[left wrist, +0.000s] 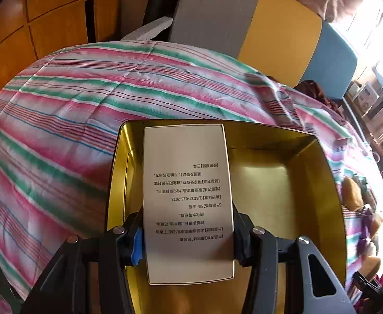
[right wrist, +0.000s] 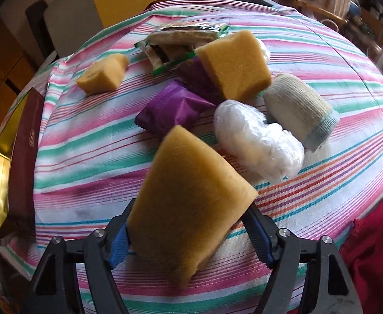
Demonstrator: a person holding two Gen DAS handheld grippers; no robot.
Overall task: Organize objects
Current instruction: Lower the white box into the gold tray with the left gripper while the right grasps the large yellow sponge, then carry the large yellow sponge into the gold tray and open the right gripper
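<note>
Your left gripper (left wrist: pixel 189 238) is clamped on a white printed box (left wrist: pixel 187 201), both pads pressing its long sides, and you hold it over the open gold tin (left wrist: pixel 314 183). Whether the box touches the tin's floor cannot be told. Apart from that box, the tin's gold floor shows bare toward 3 o'clock. The tin sits on the striped cloth (left wrist: pixel 68 130).

Your right gripper (right wrist: pixel 191 238) has a large yellow sponge (right wrist: pixel 189 206) between its jaws, the pads against its two sides. From that sponge, a purple packet (right wrist: pixel 170 110) lies at 12 o'clock, a plastic-wrapped white bundle (right wrist: pixel 259 141) at 1 o'clock, and a rolled sock (right wrist: pixel 298 107) past it. A second sponge (right wrist: pixel 233 65) and a smaller sponge (right wrist: pixel 102 74) lie farther off, loose on the cloth, with green-edged snack packs (right wrist: pixel 181 36) behind. The tin's edge shows at 9 o'clock.
</note>
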